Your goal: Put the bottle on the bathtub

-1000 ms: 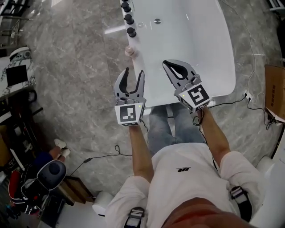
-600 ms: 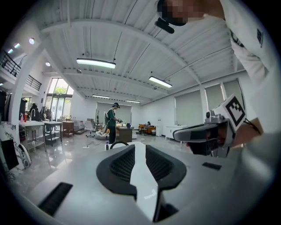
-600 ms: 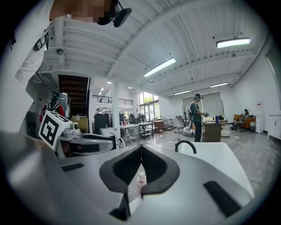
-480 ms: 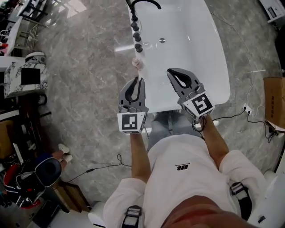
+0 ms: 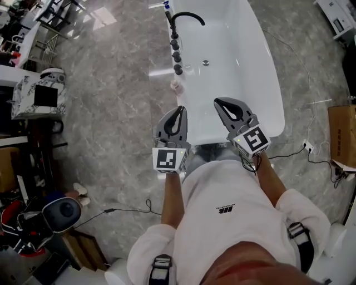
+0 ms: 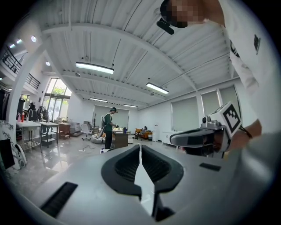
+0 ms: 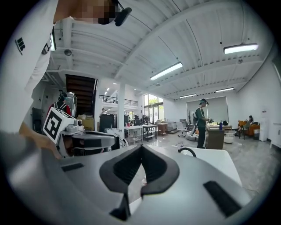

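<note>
The small pinkish bottle stands upright on the left rim of the white bathtub, just below the black knobs and the faucet. My left gripper hovers short of the bottle, not touching it. Its jaws have just been closing with nothing between them, and in the left gripper view they meet tip to tip. My right gripper hangs over the tub's near end, shut and empty. Both point roughly level into the room.
A cardboard box and floor cables lie right of the tub. A white cabinet and dark gear crowd the left. A person in green stands far off at a desk.
The left jaws went from wide open to shut. Both grippers lifted and drew back from the bottle towards my body. The bottle stayed on the rim.
</note>
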`<action>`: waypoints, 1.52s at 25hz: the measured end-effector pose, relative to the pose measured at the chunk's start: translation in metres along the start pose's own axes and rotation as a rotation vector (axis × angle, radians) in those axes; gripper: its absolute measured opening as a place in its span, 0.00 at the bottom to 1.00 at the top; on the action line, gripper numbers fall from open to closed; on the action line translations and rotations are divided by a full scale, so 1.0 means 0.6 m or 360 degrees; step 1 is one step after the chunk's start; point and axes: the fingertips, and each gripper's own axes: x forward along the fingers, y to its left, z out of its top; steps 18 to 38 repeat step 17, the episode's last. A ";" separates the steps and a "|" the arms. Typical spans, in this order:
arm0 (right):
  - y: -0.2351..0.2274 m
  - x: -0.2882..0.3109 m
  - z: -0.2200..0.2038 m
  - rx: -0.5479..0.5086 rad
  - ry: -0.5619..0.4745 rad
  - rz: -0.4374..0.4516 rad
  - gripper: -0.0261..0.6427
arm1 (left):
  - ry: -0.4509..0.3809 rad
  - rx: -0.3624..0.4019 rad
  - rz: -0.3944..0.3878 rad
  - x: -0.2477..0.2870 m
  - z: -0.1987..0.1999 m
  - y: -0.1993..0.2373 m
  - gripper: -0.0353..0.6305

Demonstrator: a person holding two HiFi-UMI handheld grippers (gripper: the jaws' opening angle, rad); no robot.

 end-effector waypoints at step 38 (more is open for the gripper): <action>-0.004 0.007 0.038 -0.0034 -0.0042 -0.0072 0.03 | -0.0026 0.0086 -0.0097 0.021 0.035 0.007 0.08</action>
